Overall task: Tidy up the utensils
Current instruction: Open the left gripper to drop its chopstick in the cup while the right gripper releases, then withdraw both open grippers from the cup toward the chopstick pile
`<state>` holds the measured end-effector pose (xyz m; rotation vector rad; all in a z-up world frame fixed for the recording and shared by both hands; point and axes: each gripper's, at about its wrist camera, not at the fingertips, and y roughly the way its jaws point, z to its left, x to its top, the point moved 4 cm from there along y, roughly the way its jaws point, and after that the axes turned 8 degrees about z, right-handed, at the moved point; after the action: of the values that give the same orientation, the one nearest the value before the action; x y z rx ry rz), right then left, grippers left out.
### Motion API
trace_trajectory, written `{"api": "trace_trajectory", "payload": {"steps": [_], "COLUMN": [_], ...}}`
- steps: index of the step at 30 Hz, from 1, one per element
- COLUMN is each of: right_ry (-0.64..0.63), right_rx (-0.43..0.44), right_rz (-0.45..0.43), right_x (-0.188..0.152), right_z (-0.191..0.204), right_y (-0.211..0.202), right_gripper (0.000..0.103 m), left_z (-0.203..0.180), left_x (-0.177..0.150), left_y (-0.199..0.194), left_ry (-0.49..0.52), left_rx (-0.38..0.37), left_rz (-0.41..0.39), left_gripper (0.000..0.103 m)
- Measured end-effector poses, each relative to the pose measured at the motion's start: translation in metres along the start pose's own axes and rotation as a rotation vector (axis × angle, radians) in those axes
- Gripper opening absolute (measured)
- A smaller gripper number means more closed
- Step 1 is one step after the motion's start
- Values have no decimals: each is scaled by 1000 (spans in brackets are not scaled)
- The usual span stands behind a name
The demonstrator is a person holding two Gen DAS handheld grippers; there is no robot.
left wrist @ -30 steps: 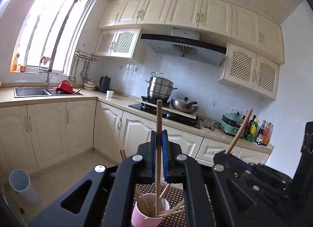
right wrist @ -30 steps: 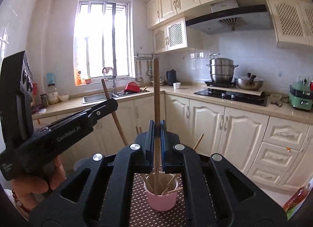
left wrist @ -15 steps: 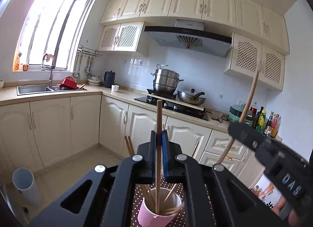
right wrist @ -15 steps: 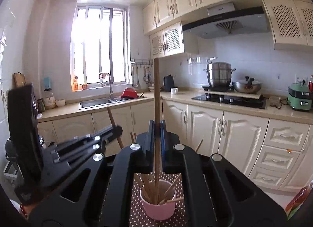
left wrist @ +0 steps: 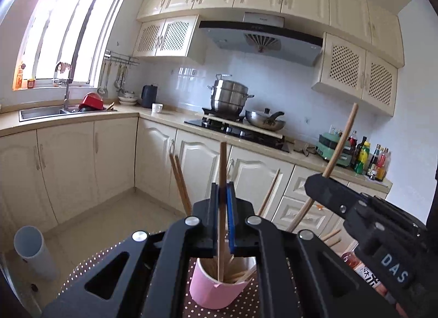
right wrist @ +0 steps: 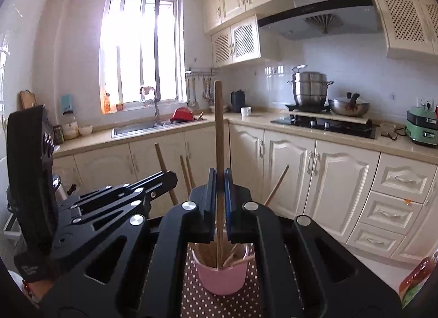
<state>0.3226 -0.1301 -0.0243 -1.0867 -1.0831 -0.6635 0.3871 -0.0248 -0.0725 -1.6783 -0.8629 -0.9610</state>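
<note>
My left tongs (left wrist: 222,194) are pinched on one upright chopstick (left wrist: 222,164); its lower end stands inside the pink cup (left wrist: 219,290), low centre of frame. My right tongs (right wrist: 219,181) likewise clamp a darker chopstick (right wrist: 219,126), tip inside the same cup. The cup's near rim is hidden behind the tong bodies. Loose chopsticks (left wrist: 179,181) lean in the cup on the dotted worktop (left wrist: 241,304).

A cup (left wrist: 219,288) is standing on a dotted cloth (right wrist: 202,304), with chopsticks (left wrist: 179,183) leaning inside it. Behind it, cabinets (right wrist: 290,178) are running under the surface (right wrist: 246,120), a sink (right wrist: 137,127) sitting left and a stove (right wrist: 323,123) sitting right.
</note>
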Motion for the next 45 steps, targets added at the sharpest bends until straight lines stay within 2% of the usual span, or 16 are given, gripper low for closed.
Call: {"api": "trace_trajectory", "payload": {"steps": [8,20,21,22,25,27,28,29,30,37,45], "right_ry": [-21,-8,-7,-4,16,18,20,22,27,53,96], "right_rx": [12,-12,-14,-10,-3,-7,-7,-6,-8,-5,-5], "right_rz": [63,100,98,100,102,94,88,83,72,18,-35], "right_x": [-22,-39,-39,-39,-39,-37,-36,-35,-34,-23,-26], "right_z": [0,-8,-8,-8,-10,-10,-10,-9,-9,-7,-8], "right_y": [11,23,23,23,21,18,15,13,10,-17,-63], "right_gripper": [6,7,7,7,7,13,24,40,49,51,59], "left_z": [4,5,5,6,10,11,11,10,10,7,2], "left_x": [-15,-25,-26,-26,-25,-24,-23,-23,-21,-17,-25], "left_y": [9,20,20,20,13,6,2,-1,-7,-43,-100], "left_ry": [-17,-18,-19,-20,-48,-54,-48,-46,-48,-36,-20], "left_rx": [-9,11,7,16,21,10,13,13,10,51,150], "left_rz": [39,98,112,115,95,90,86,83,73,40,-3], "left_gripper": [6,6,9,21,34,39,39,40,41,48,57]}}
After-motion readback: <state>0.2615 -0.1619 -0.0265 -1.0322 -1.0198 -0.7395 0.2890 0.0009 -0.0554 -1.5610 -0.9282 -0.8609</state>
